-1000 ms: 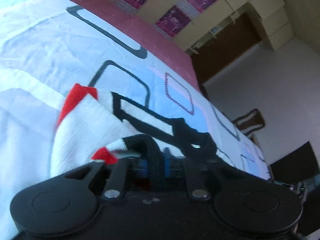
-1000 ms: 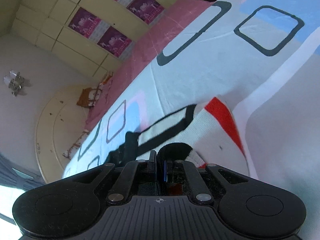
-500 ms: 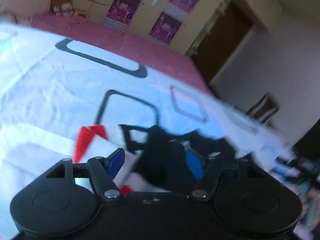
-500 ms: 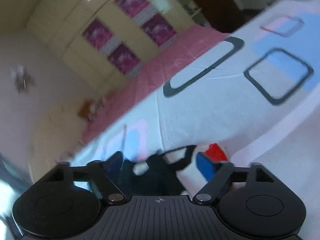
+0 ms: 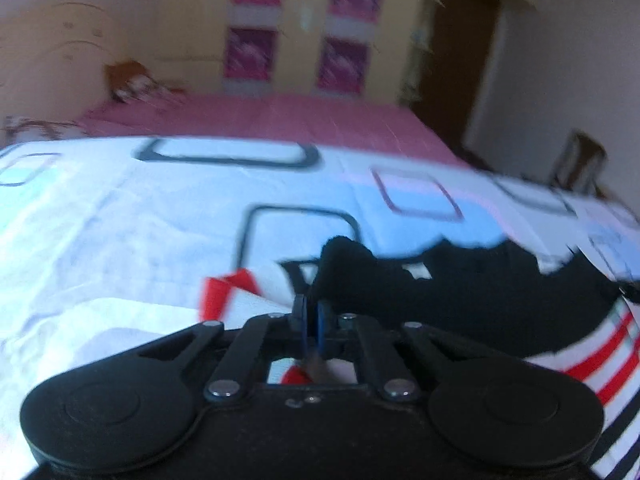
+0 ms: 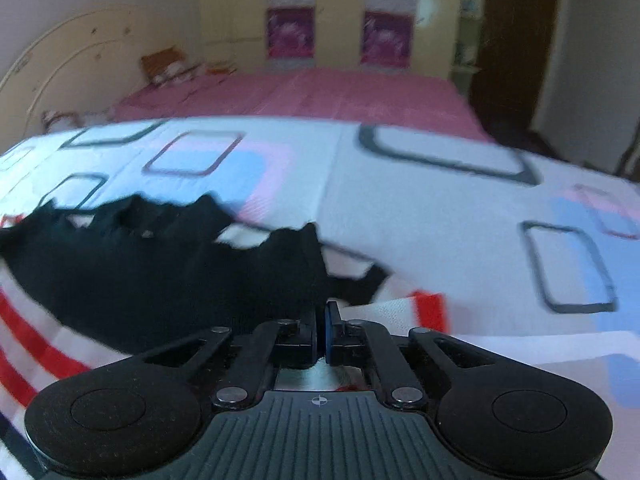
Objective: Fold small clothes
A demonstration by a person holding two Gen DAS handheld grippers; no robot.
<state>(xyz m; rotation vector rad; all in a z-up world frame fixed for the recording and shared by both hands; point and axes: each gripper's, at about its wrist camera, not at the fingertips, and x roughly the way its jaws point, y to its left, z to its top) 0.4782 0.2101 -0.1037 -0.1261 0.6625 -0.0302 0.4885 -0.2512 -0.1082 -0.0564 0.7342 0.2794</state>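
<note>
A small garment, white with red and black stripes and a large black panel (image 5: 460,300), lies spread on the patterned bed sheet (image 5: 120,240). My left gripper (image 5: 311,320) is shut on the garment's edge near its red-trimmed left corner (image 5: 224,292). In the right wrist view the same garment (image 6: 140,264) stretches to the left, and my right gripper (image 6: 322,324) is shut on its edge beside the red-trimmed right corner (image 6: 430,310). The frames are motion-blurred.
The white sheet with blue, pink and black rectangles covers the near bed; a pink bedspread (image 6: 304,92) lies beyond. A yellow wardrobe with purple posters (image 5: 296,24) stands at the back, a dark door (image 6: 516,36) at right, a chair (image 5: 580,164) far right.
Both grippers let go of the garment and opened half a second ago, then shut again on its edge. Both views have swung level, facing the wardrobe, and the garment now lies spread wider.
</note>
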